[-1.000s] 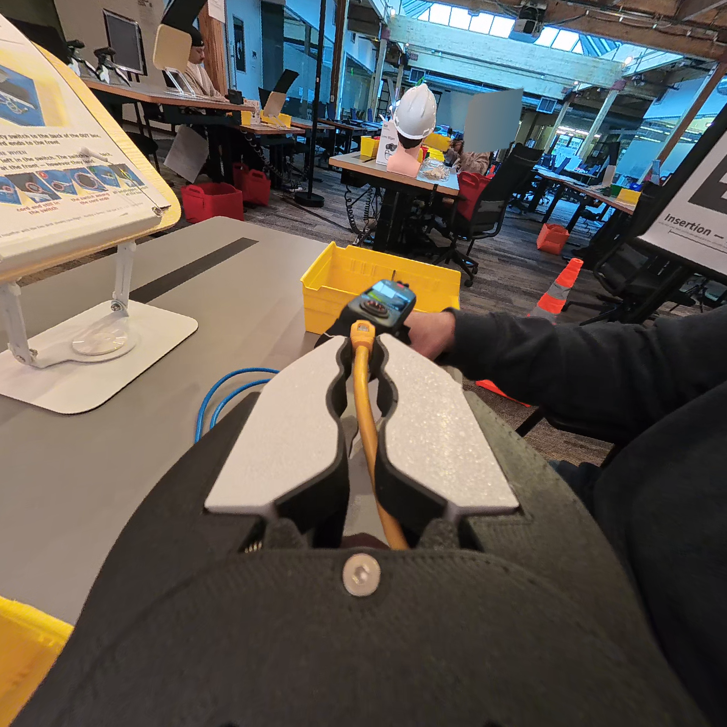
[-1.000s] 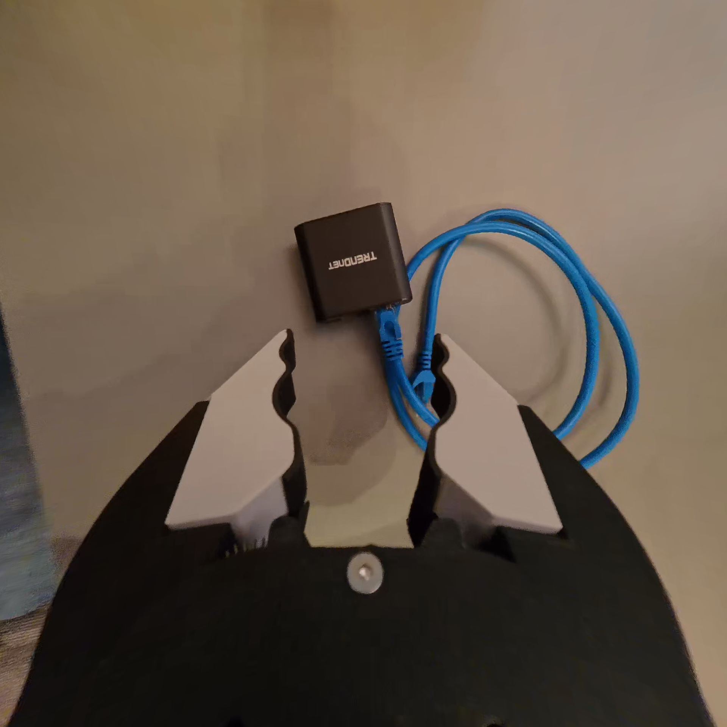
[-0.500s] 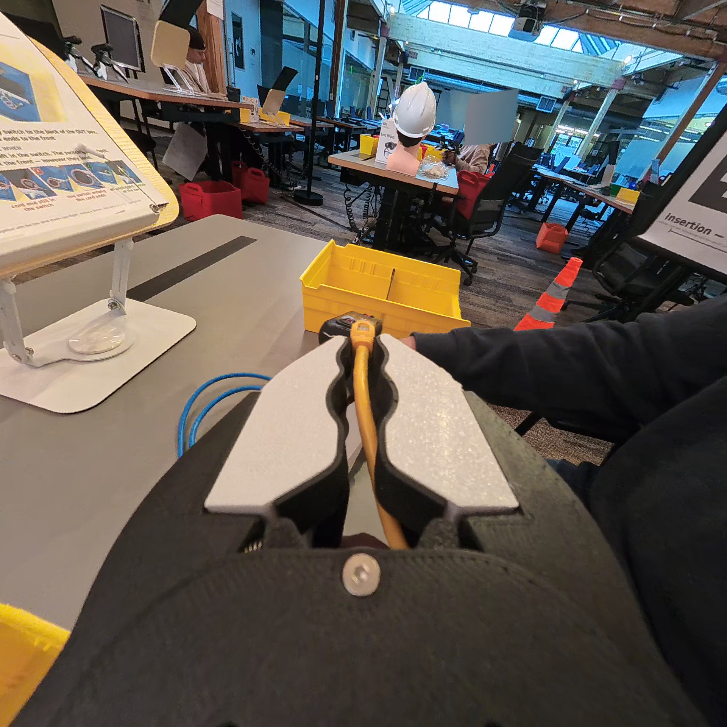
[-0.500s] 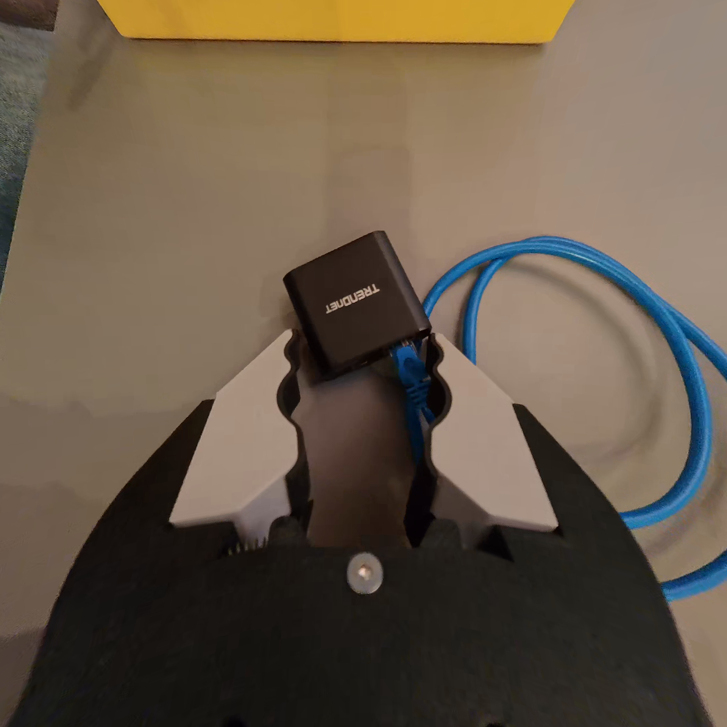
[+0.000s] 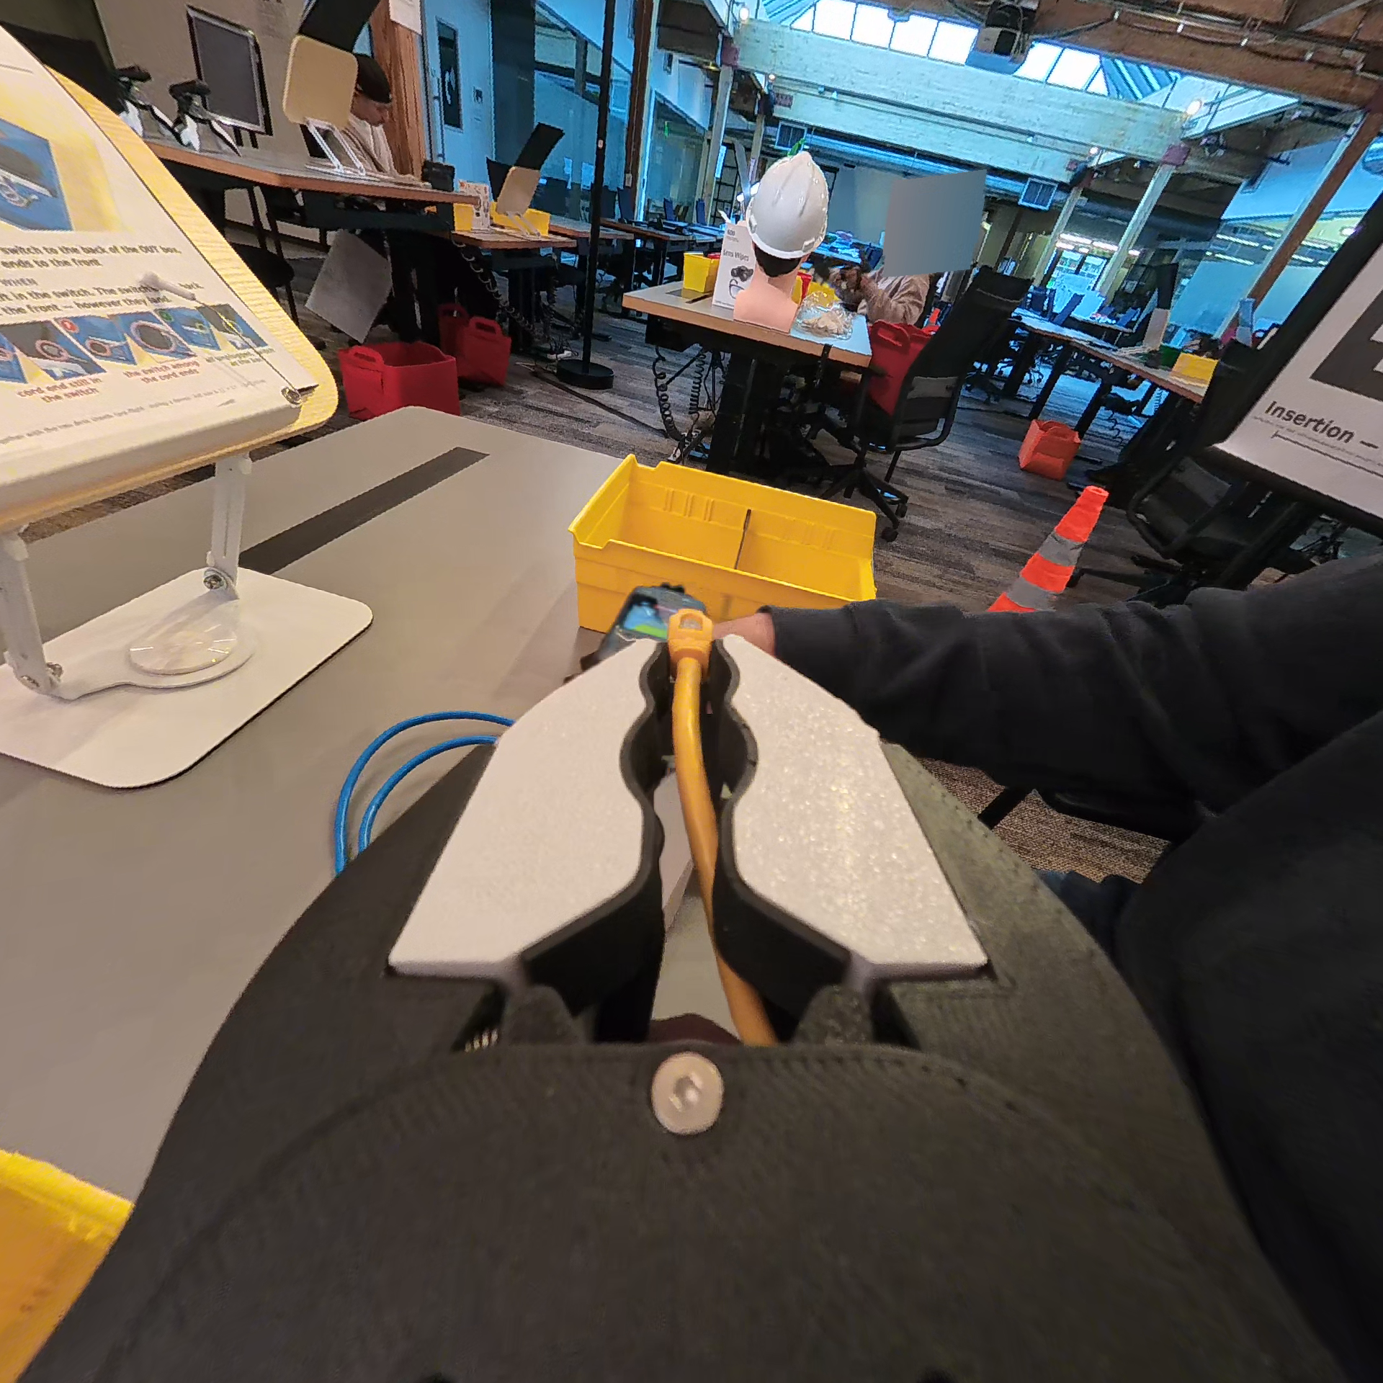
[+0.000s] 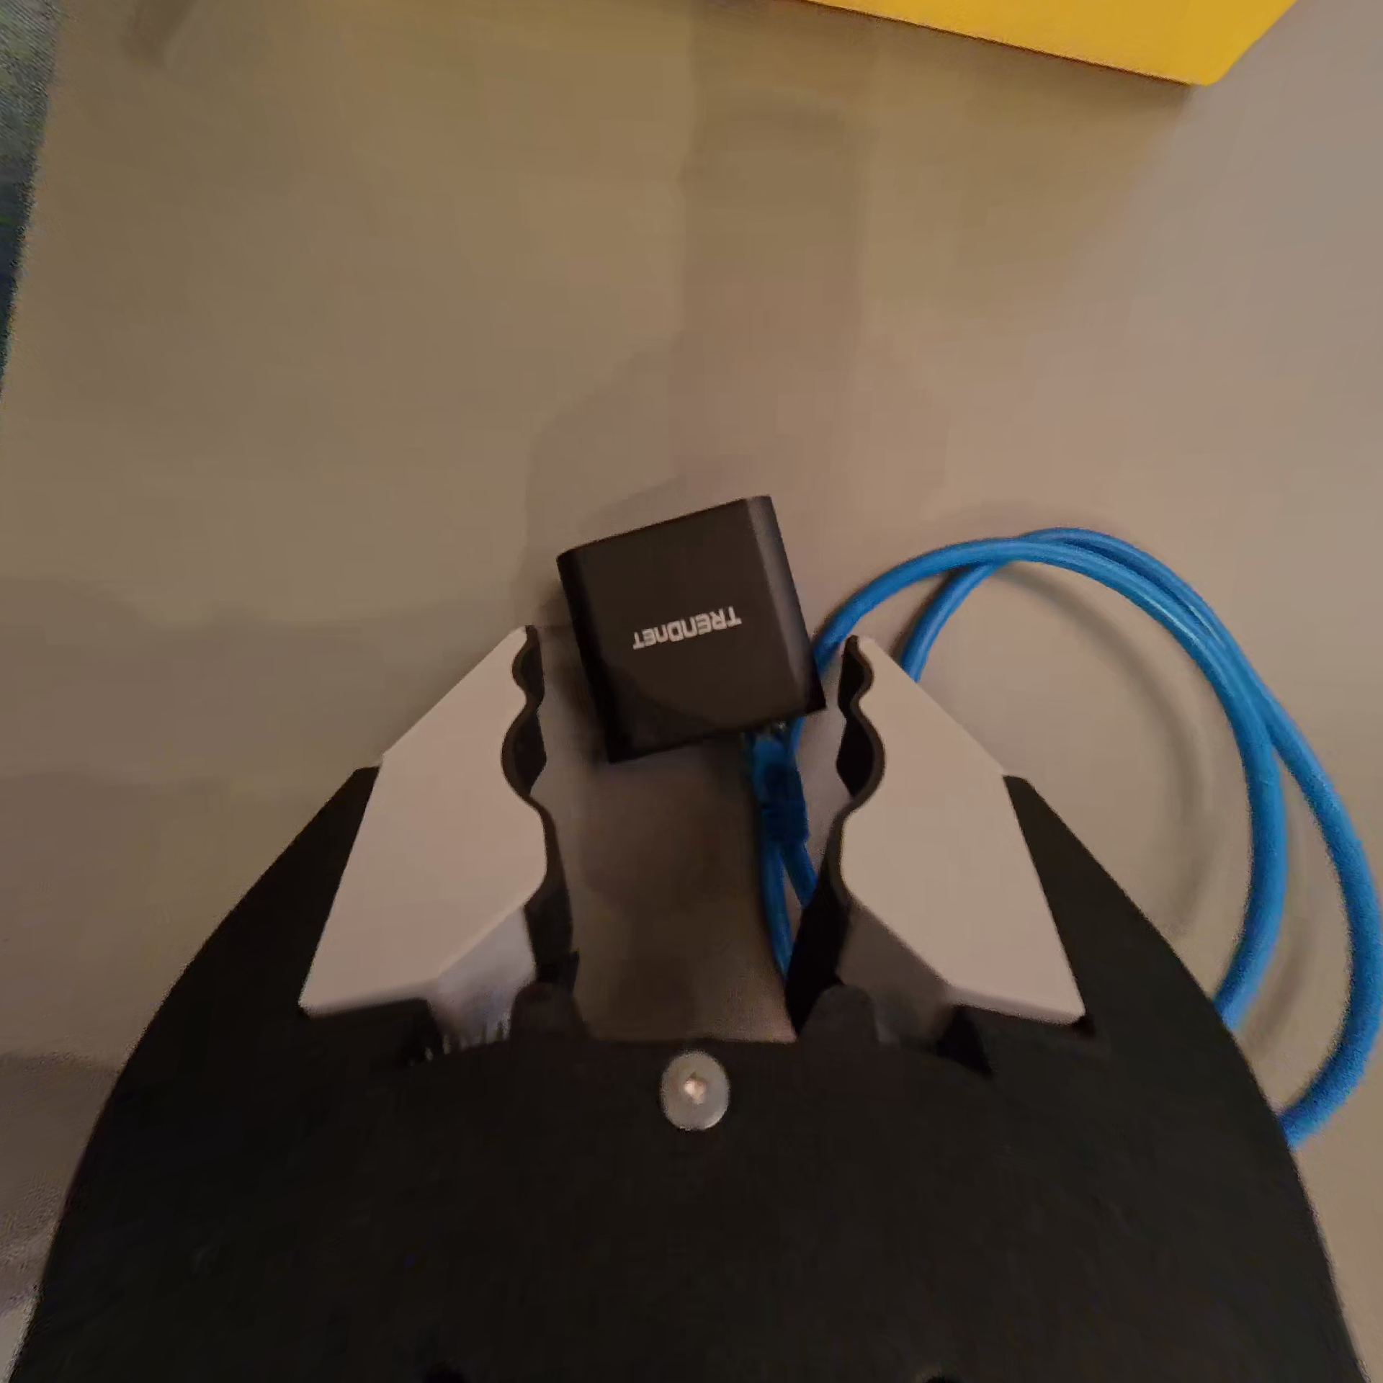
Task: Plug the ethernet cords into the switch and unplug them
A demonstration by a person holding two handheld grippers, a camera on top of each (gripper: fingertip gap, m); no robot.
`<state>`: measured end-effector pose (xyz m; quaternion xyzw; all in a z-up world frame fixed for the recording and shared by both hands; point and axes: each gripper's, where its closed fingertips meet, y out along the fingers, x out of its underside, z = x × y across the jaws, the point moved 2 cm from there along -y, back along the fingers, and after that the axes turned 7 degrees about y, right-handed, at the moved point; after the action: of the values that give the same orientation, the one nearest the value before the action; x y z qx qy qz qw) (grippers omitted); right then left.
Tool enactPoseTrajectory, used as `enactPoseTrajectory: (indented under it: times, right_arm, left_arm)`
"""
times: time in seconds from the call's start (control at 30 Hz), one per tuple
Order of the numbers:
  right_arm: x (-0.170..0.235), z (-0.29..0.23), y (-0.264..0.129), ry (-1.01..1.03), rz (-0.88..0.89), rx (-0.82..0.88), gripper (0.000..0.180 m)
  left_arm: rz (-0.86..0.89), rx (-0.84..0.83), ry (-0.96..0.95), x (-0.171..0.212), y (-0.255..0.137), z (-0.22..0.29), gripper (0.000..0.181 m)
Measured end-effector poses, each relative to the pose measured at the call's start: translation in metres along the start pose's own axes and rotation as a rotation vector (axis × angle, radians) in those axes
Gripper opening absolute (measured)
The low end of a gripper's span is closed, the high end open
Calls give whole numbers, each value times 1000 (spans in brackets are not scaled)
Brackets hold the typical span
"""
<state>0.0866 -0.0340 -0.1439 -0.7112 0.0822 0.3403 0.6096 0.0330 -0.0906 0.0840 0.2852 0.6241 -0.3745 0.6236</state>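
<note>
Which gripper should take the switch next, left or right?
Right. The right gripper is open and straddles the black switch, blue cord plugged in. The left gripper is shut on the yellow cord.

We are seeing a small black switch (image 6: 688, 629) lying mid-frame, a looping blue cord (image 6: 1167, 673) plugged into its lower edge; a yellow cord (image 5: 692, 748) is running up centre frame.

The switch's (image 6: 685, 629) ports are hidden; the blue cord (image 6: 1227, 718) (looped) runs off the right edge.
</note>
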Motion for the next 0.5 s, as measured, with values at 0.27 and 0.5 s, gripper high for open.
enactPoseTrajectory:
  times: [0.27,0.5]
  right_arm:
    - [-2,1,-1,86,84,-80,63]
    - [-18,-1,-37,232,285,-170,62]
  left_arm:
    - [-4,-12,13,-2,-6,-2,10]
    - [-15,-29,25,-2,-8,-5,10]
